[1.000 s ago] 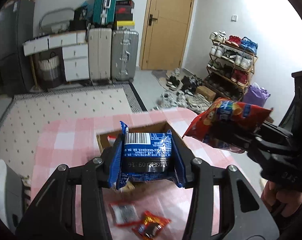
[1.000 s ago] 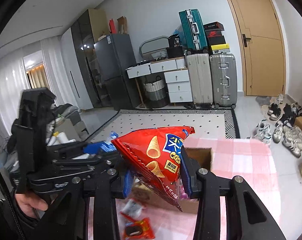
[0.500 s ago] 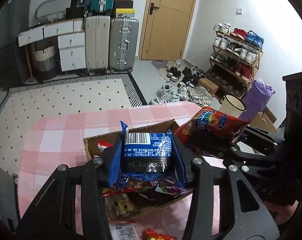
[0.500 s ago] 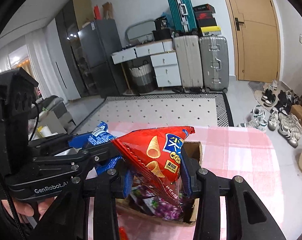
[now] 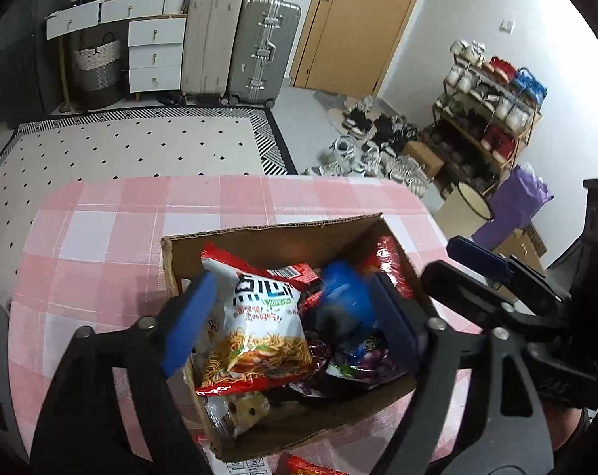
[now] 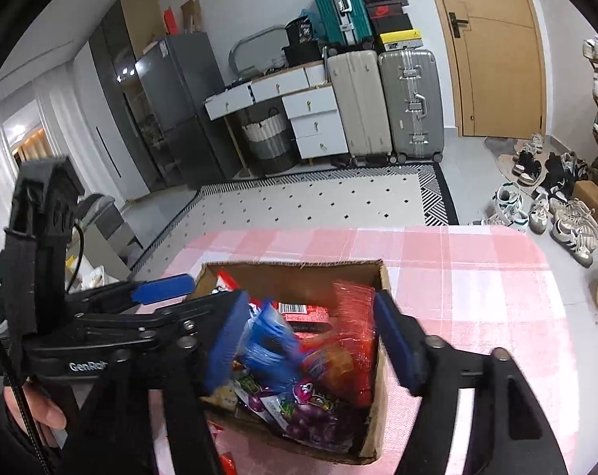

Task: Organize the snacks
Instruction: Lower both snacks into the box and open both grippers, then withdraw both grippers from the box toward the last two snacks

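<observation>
Snacks fill a cardboard box (image 5: 267, 233) on a pink checked table (image 5: 101, 233), with two hand-held grippers spread open above it.

Left wrist view: the table stands in a room with a dotted rug (image 5: 132, 146), suitcases (image 5: 259, 47), a wooden door (image 5: 358, 19) and a shoe rack (image 5: 493, 111). The left hand-held gripper (image 5: 295, 316) hangs wide open over the box, holding nothing; below it lie a noodle snack bag (image 5: 259, 336) and a blurred blue packet (image 5: 346, 297). Right wrist view: a grey fridge (image 6: 180, 99) and white drawers (image 6: 315, 118) stand behind. The right hand-held gripper (image 6: 311, 336) is also spread and empty, above a red chip bag (image 6: 354, 324) and purple grape packet (image 6: 311, 415) in the box (image 6: 299, 267).
</observation>
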Tool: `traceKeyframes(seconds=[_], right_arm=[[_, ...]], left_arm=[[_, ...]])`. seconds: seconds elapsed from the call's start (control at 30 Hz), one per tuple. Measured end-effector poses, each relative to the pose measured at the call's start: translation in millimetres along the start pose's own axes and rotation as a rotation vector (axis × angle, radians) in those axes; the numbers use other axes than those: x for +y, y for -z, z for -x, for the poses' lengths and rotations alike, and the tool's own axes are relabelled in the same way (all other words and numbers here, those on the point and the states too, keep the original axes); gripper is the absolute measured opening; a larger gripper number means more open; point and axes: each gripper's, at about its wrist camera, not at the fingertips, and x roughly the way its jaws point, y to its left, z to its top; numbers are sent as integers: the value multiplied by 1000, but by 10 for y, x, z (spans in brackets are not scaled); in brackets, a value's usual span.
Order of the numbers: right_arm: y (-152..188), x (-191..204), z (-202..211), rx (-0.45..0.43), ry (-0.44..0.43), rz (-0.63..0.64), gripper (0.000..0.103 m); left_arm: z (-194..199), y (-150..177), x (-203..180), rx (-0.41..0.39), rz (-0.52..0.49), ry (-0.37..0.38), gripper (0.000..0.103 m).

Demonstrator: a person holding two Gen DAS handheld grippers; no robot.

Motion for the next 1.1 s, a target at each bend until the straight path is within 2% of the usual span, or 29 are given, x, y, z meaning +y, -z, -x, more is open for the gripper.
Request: traceKeyframes(seconds=[0.1,0.2,0.33,0.47,0.63,0.83,1.03,1.1], right_arm=[[5,24,148,-21,-4,16,71],[6,81,322,-47,-10,30,84],[68,193,638,-92,13,73,90],[164,280,890,-105,18,98,92],[293,358,1231,-133,14,100,97],[464,518,1572,-149,15,103,99],[696,692,1850,-174,-1,121,100],[794,758,1920,-185,20,139,100]], left_arm=[[80,23,5,-16,0,-5,79],[301,105,-8,-64,-11,-24,81],[596,207,-24,-111,-3,-37,83],[959,321,-64,-148,-11,-51,84],[1426,506,-131,-219,-26,-67,102],[1898,797,-239,-278,-46,-85,102],[2189,1121,-272,-277,-30,-91,102],[2262,1224,-242,-274,-17,-88,102]])
